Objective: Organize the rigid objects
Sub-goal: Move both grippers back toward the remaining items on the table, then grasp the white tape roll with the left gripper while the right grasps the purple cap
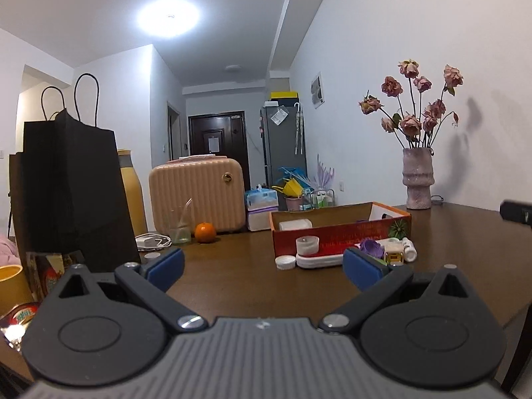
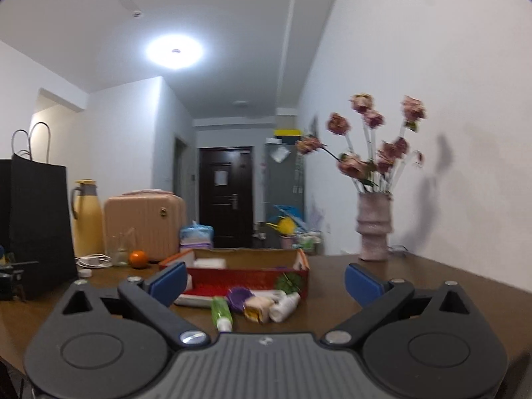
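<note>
Both grippers hover low over a dark wood table (image 1: 239, 272), pointing about level toward the far wall. Left gripper (image 1: 262, 266): jaws spread wide, blue pads well apart, nothing between them. Right gripper (image 2: 266, 282): same, jaws wide, nothing held.

Task items sit mid-table. A red cardboard box (image 1: 335, 232), open top, holds a white block at its left end. In front of the box, touching or nearly so, lies a white tray (image 1: 319, 261) w/ a small white cup (image 1: 307, 244) on it, and 1 white round lid (image 1: 285, 262) just left of the tray. Right of the tray: a purple flower-shaped piece (image 2: 237, 297), a yellow-and-white packet (image 2: 257, 309), a white bottle (image 2: 284, 306) on its side, and a green tube (image 2: 221, 312) nearest the right gripper. The right view is blurred, so the packet may be 2 items.

An orange (image 1: 205, 232) sits left of the box, a vase of dried roses (image 1: 418, 179) far right, a black paper bag (image 1: 69, 193) far left.
</note>
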{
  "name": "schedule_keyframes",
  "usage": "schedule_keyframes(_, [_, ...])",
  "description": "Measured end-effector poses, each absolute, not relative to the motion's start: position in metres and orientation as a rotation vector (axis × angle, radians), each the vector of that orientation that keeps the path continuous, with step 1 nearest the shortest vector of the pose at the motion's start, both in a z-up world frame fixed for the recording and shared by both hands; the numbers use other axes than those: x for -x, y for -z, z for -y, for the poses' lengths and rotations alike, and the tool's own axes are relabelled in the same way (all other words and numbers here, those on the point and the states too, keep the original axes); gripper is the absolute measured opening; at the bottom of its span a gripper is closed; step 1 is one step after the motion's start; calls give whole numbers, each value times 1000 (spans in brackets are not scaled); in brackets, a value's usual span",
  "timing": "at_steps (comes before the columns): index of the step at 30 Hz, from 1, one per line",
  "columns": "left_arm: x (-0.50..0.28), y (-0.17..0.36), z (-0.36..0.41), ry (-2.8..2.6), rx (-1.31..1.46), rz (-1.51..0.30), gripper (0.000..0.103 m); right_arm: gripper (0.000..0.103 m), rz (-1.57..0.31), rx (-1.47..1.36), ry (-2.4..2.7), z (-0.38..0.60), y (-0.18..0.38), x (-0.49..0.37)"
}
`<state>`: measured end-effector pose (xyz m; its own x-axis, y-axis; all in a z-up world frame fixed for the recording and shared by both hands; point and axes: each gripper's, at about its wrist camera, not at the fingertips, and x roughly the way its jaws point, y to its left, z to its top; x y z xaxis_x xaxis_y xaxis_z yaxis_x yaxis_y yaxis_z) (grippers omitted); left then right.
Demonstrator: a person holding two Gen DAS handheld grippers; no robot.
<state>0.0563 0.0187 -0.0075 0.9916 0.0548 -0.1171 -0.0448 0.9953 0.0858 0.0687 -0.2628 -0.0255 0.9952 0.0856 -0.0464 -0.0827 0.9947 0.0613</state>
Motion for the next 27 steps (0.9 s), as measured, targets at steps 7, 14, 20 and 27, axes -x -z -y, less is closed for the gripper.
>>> schedule_keyframes(7, [-68,13,-15,-40,-40,-162,103,102,-117,-60,-76,246,45,-64])
schedule_keyframes(14, [-85,22,-13,-33,-35,-217,103,102,-156,-69,-60,247,50,-80])
schedule_keyframes(20, [-112,24,-10,-9,-53,-262,103,101,-197,-60,-45,248,51,-104])
schedule_keyframes(27, [-177,16,0,53,-102,-313,103,96,-243,-37,-71,247,39,-162])
